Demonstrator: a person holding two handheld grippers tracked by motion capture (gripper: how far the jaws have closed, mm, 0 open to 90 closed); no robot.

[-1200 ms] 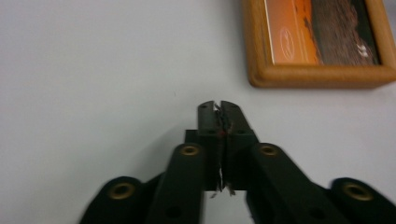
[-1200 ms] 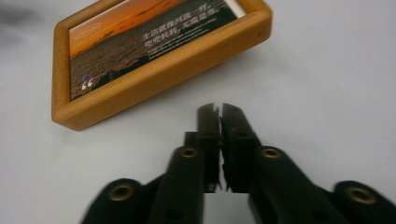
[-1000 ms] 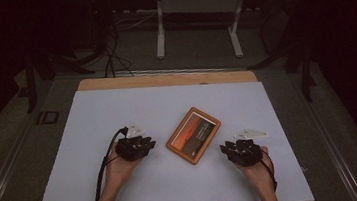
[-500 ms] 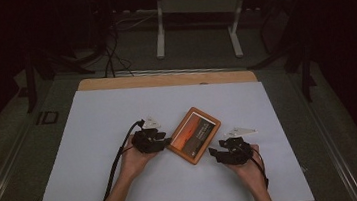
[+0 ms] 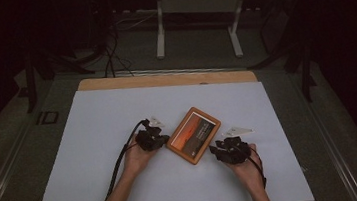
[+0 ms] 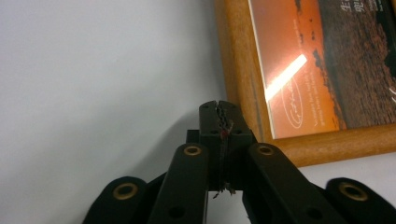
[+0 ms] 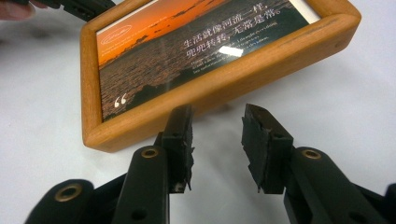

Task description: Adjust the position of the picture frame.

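Your left hand-held gripper (image 6: 219,105) sits closed and empty beside the flat wooden-framed sunset picture (image 5: 193,134); your right hand-held gripper (image 7: 217,119), just closing, stands open near its edge.

a dim lab or studio: a white-topped table (image 5: 118,117), floor cables (image 5: 111,52), a metal stand (image 5: 197,8).

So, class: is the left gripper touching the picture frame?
Cannot tell. In the left gripper view the shut left gripper sits right beside the picture frame, but no contact or gap shows plainly.
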